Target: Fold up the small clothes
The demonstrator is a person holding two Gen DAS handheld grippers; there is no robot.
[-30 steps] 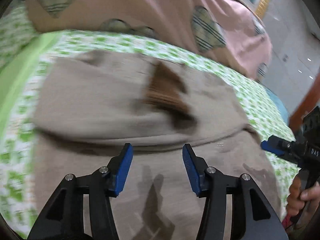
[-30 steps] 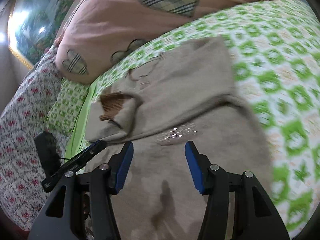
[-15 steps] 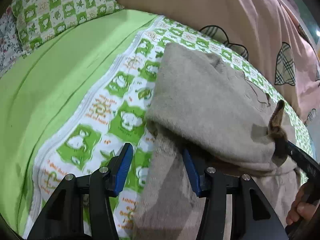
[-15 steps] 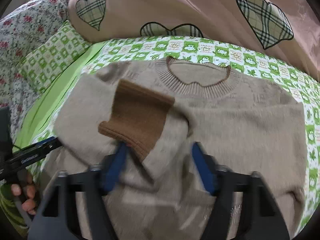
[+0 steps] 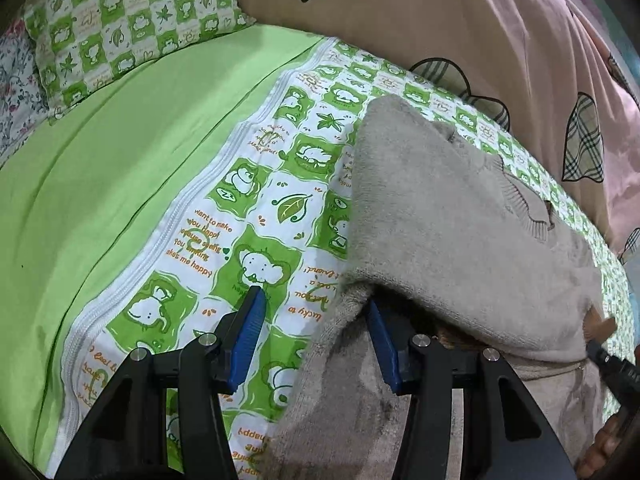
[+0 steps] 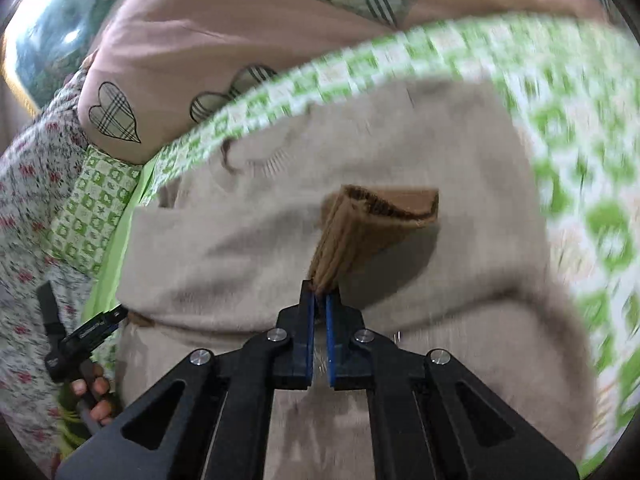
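A small beige knit sweater [image 5: 460, 232] lies on the bed, one sleeve folded across its body. My left gripper [image 5: 316, 340] is open at the sweater's left edge, its right finger against the fold of the sleeve. In the right wrist view my right gripper [image 6: 319, 300] is shut on the sleeve's brown ribbed cuff [image 6: 372, 220] and holds it up above the sweater's body [image 6: 240, 248]. The cuff's tip and my right gripper's end show at the far right of the left wrist view [image 5: 600, 328].
The bed has a green and white cartoon-print sheet [image 5: 256, 216] and a plain green strip [image 5: 120, 168]. A checked pillow [image 5: 128, 20] lies at the back left. A pink quilt with plaid hearts [image 5: 480, 20] runs along the back. A floral cover [image 6: 24, 208] lies left.
My right gripper has closed on the brown cuff and lifted it. The left gripper has stayed open at the sweater's left edge, with the view shifting only slightly.
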